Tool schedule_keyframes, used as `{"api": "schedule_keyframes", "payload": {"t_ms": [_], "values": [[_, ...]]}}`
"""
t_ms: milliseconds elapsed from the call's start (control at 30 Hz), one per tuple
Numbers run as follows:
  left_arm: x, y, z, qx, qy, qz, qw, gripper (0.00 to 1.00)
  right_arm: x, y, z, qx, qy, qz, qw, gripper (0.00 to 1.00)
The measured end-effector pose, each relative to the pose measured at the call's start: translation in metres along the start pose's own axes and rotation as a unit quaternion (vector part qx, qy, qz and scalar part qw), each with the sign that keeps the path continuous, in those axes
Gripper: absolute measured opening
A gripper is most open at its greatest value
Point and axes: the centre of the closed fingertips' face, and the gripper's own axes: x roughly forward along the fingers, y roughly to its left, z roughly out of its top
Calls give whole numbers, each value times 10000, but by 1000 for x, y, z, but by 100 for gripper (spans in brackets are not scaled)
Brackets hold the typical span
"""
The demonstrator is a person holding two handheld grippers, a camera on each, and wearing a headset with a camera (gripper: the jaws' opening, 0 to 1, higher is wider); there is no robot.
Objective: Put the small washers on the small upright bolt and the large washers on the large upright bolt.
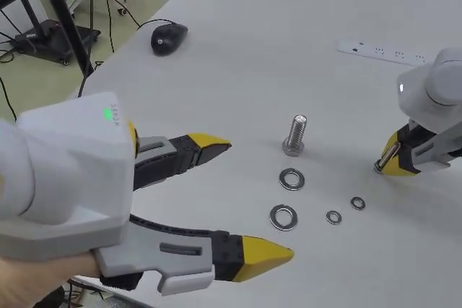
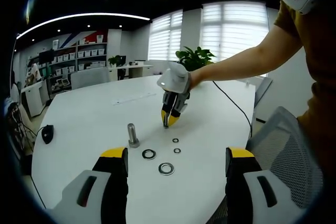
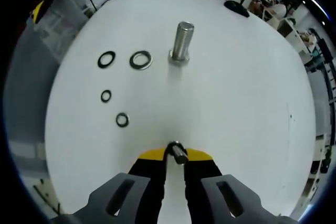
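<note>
- right gripper (image 1: 390, 164) jaws were clamped on the small bolt (image 3: 179, 154), pinched right at the yellow tips with one end poking out past them
- in the head view the small bolt leaned, its low end down at the counter (image 1: 238, 55); could not tell whether it touched; most of its shank was hidden between the jaws
- left gripper (image 1: 258, 200) jaws stood wide apart, nothing between them, tips pointing toward the washers
- large bolt (image 1: 294, 135) stood upright on its head, bare of washers, between the two grippers
- first large washer (image 1: 291, 178) lay flat just beside the large bolt, second large washer (image 1: 283, 216) near it, apart
- first small washer (image 1: 333, 217) and second small washer (image 1: 358, 203) lay flat, apart, between the large washers and the right gripper
- right gripper's body was cut off by the head view's right edge
- mouse (image 1: 168, 37) and power strip (image 1: 382, 52) lay well apart from the work
</note>
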Motion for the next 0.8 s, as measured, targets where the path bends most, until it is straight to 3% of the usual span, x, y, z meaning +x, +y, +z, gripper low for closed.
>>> {"api": "schedule_keyframes", "payload": {"t_ms": [233, 367, 600, 800], "values": [[0, 0, 0, 30, 25, 2, 10000, 75, -5, -1, -2, 51, -39, -54, 10000, 17], [-1, 0, 2, 51, 10, 11, 10000, 75, -16, 0, -4, 124, -67, -145, 9998, 16], [-2, -1, 7, 111, -45, 23, 9999, 75, -25, 25, -7, 134, -27, -18, 9999, 16], [-3, -4, 7, 141, -53, 11, 9999, 76, -26, 52, 12, 108, -264, 162, 9995, 16]]}}
